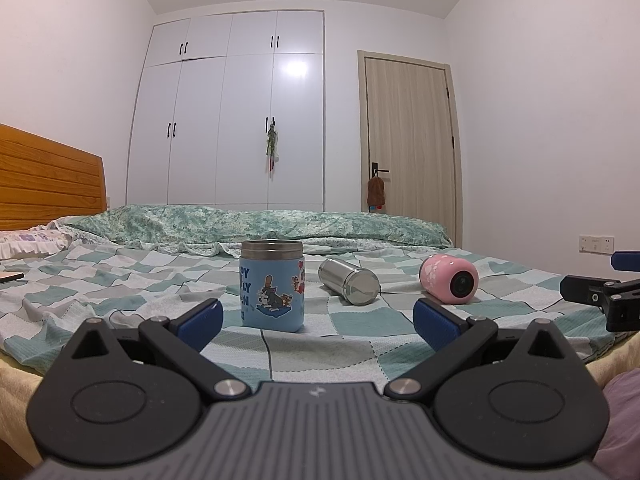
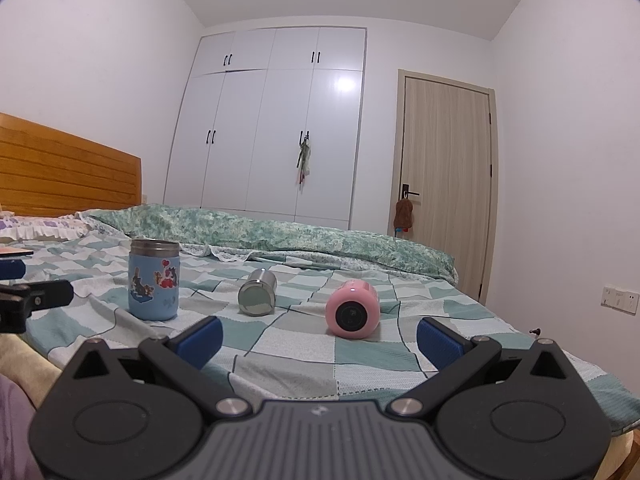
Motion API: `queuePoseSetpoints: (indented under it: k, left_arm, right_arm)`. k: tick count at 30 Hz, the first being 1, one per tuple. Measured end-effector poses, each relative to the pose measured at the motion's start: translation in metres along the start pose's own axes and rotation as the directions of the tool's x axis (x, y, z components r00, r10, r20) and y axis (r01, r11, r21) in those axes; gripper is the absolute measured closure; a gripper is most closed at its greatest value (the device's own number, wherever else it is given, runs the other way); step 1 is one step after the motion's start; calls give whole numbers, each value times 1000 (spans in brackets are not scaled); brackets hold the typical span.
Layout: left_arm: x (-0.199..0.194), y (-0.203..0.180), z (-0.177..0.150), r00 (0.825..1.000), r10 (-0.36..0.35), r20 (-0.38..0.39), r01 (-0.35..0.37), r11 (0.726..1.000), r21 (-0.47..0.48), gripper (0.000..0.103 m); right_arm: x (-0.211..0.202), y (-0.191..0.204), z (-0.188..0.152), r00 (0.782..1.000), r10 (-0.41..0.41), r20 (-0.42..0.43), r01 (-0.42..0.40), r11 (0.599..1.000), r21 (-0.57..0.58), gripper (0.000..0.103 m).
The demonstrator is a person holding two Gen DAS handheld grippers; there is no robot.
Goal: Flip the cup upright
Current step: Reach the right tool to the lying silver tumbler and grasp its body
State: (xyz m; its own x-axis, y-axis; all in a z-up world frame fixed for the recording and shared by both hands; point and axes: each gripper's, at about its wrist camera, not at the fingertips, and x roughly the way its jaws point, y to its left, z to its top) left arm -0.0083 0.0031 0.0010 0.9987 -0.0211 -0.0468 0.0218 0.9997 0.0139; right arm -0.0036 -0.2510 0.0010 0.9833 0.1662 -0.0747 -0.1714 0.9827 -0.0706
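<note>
The blue cup (image 1: 272, 286) stands upright on the checked bedspread (image 1: 120, 280), steel rim up, cartoon stickers on its side. To its right the steel cup (image 1: 350, 286) lies on its side, its flat round end turned towards the left wrist camera. Further right the pink cup (image 1: 449, 279) also lies on its side, showing a dark round end. In the right wrist view the same three sit in a row: blue cup (image 2: 154, 280) upright at the left, steel cup (image 2: 258, 293) lying in the middle, pink cup (image 2: 353, 309) lying nearest the centre of the frame.

The left gripper (image 1: 318, 318) is held low and level over the near edge of the bed, pointing along the mattress at the blue cup. Its blue-padded fingers (image 1: 202, 318) are spread wide and hold nothing; the blue cup sits just beyond the gap between them, untouched. The right gripper (image 2: 320, 334) is in much the same pose, low and level, fingers (image 2: 440, 342) released wide apart with nothing between them, aimed roughly at the pink cup, which lies a little beyond the tips.

Each tool shows at the edge of the other's view: the right gripper (image 1: 608, 298) at the far right of the left camera, the left gripper (image 2: 28, 300) at the far left of the right one, so the two are held side by side, apart.

Behind the bed are a rolled green quilt (image 1: 260, 222), a wooden headboard (image 1: 48, 176), a white wardrobe (image 1: 240, 112) and a pale wooden door (image 1: 408, 136).
</note>
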Motion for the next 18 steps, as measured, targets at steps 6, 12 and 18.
queuePoseSetpoints:
  k: [6,12,18]
  left_arm:
    - [1,-2,-1,1000,-4,-1,4,1000,16,0]
    - [5,4,3,1000,-23,-20,23,1000,7,0]
    - [15,33,25,1000,-10,1,10,1000,2,0]
  right_arm:
    - [4,3,0,1000,3,-9,-3,1000,4,0]
    - [11,3,4,999,44,-25,-43,998,46,0]
    - [46,18,20,992,99,-81,-99,995,2,0]
